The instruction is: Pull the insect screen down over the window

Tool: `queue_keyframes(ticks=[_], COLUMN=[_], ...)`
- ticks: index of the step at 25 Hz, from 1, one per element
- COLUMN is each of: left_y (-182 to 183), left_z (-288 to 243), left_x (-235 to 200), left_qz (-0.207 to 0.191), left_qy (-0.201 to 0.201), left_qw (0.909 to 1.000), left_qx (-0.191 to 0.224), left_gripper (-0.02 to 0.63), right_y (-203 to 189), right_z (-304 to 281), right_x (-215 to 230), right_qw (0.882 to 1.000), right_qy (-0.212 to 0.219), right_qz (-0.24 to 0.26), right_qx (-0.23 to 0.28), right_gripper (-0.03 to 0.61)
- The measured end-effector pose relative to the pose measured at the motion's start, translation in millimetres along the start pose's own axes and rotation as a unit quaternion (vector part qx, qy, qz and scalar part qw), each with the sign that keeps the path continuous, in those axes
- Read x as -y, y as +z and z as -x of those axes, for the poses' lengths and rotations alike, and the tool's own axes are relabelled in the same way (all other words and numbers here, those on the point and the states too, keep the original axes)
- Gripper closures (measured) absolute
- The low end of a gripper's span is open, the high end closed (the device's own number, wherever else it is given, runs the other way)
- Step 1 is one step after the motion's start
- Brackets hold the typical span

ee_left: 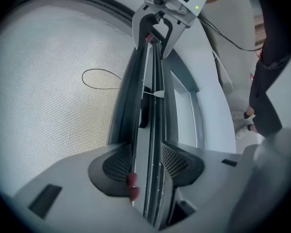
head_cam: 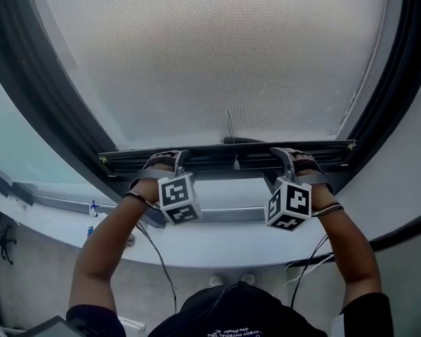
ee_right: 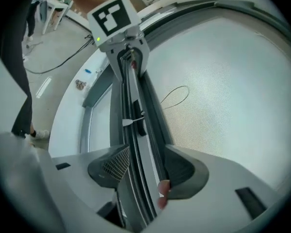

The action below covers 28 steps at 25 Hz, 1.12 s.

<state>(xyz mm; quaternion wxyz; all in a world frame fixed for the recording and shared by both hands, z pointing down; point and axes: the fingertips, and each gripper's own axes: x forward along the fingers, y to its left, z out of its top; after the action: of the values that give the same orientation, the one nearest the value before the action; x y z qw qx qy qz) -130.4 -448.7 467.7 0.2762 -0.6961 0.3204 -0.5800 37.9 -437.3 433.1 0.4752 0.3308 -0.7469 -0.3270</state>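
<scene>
Window mostly covered by the screen (head_cam: 217, 62); your left gripper (head_cam: 165, 159) and right gripper (head_cam: 291, 156) each clamp its bottom bar (head_cam: 224, 161). Short gap to the sill (head_cam: 217, 243) left, by my judgement.

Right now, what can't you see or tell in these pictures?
- Top of the screen: head view, cut off by the upper edge.
- What lies outside: all views, the screen's mesh blurs it.
- Small blue thing on the sill: head view, too small to name.
- Print on the shirt: head view, tiny and cut off by the lower edge.
</scene>
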Motion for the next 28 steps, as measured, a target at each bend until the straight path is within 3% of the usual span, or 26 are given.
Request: queue_keyframes(ticks=[3,6,7,9,11,16,22,26,28], left_y=[-1,0,0,0,0,2,1,1,2], left_z=[1,-1,0,0,1,0,1,0,0], left_x=[-1,-2,-2,-3,-3,-1,-1,-1,0], left_qz=[0.002,0.004,0.005,0.007,0.008,0.009,0.009,0.007,0.007], left_qy=[-0.004,-0.003,-0.005,-0.010,-0.012,-0.015,-0.022,-0.020,-0.023], left_qw=[1.0000,1.0000,1.0000,0.9999,0.9999,0.9998,0.9997,0.9998,0.9997], left_qx=[0.000,0.003,0.004,0.006,0.007,0.006,0.005,0.004,0.004], left_gripper=[0.423,0.423,0.423,0.423,0.423,0.423,0.423,0.423,0.423], right_y=[18,26,27,30,32,29,33,30,27], right_z=[15,11,8,0,-10,-49,-67,-75,-76], right_x=[1,-14,-18,-22,-26,-31,-34,-34,-33], right_qw=[0.993,0.972,0.959,0.924,0.895,0.889,0.869,0.868,0.868], right_qy=[-0.023,-0.005,0.002,0.012,0.015,0.022,0.039,0.038,0.034], right_qz=[-0.097,-0.214,-0.260,-0.361,-0.426,-0.444,-0.483,-0.486,-0.488], right_qx=[0.059,0.101,0.111,0.127,0.130,0.110,0.102,0.095,0.091], right_gripper=[0.350,0.350,0.350,0.351,0.351,0.400,0.434,0.460,0.505])
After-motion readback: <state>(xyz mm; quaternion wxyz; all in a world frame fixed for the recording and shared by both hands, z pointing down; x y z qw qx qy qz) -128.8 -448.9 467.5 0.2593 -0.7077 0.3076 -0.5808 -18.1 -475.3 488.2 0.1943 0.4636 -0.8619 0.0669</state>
